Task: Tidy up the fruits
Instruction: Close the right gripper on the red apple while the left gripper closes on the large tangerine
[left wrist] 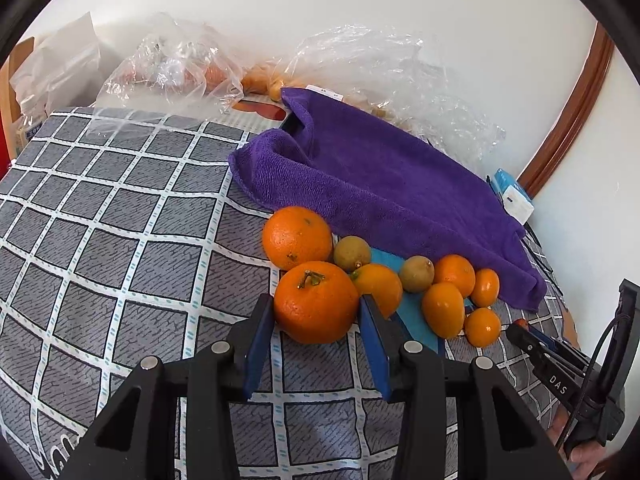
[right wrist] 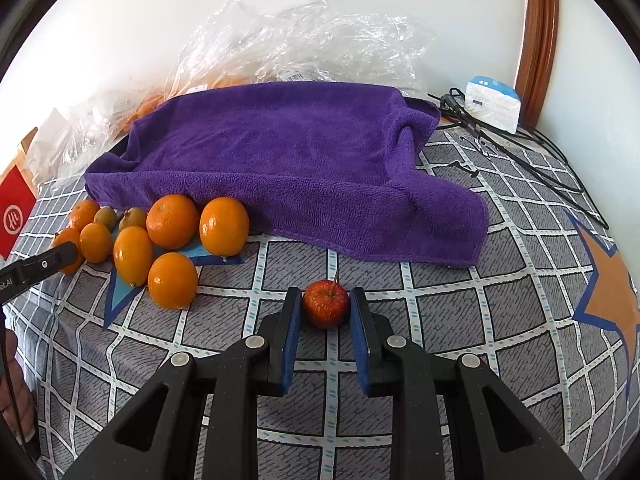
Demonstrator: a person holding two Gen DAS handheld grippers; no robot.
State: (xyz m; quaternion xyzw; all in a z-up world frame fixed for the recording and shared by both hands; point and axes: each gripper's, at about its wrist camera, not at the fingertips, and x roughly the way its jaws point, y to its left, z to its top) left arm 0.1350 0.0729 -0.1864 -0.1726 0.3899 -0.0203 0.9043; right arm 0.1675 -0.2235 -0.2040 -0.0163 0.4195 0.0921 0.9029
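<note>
Left wrist: fingers [left wrist: 316, 308] clamped on big orange [left wrist: 316, 302] — kumquats [left wrist: 442, 310] crowding beside; right fingers [right wrist: 325, 302] pinching red apple [right wrist: 325, 303].

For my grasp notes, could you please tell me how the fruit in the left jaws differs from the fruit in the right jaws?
The orange in the left gripper is clearly bigger than the small red apple in the right gripper. The orange touches neighbouring citrus; the apple sits apart from the pile. The orange's stem is a green stub, the apple's a thin stalk. Both are round and clamped between blue pads.

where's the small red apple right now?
Right wrist view: the apple sits clamped in the right tool, on the checked cloth, in front of the purple towel, right of the oranges.
</note>
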